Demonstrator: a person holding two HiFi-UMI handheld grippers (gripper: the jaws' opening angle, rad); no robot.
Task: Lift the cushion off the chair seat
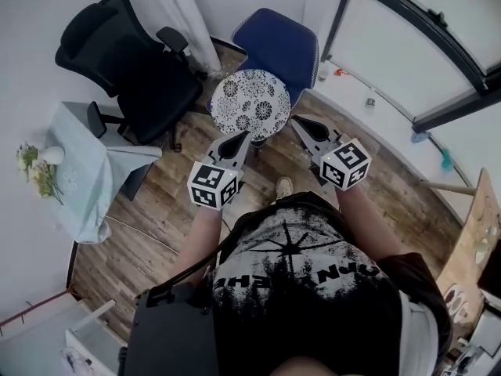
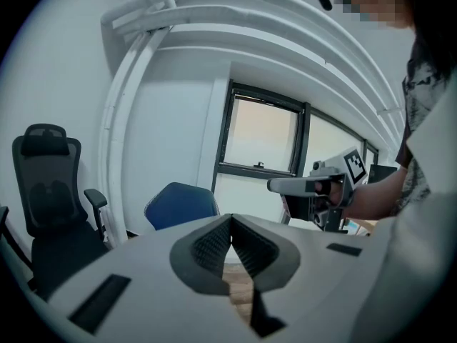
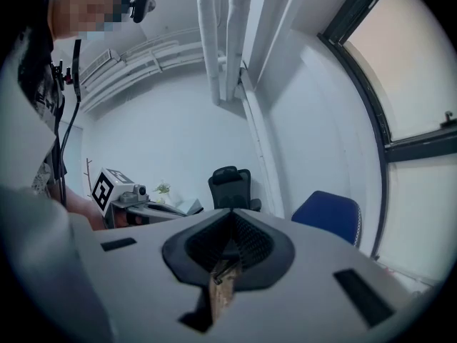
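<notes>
front edge of the blue chair (image 1: 275,45) hidden behind patterned cushion (image 1: 250,104)

Round cushion (image 1: 250,104), white with black floral medallions, lying flat at the near edge of the blue chair (image 1: 278,45), just ahead of left gripper (image 1: 244,136) and right gripper (image 1: 297,119), untouched.

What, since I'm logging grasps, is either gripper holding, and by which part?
Nothing is held. The left gripper and the right gripper both have their fingers shut with nothing between them. The cushion is in neither.
</notes>
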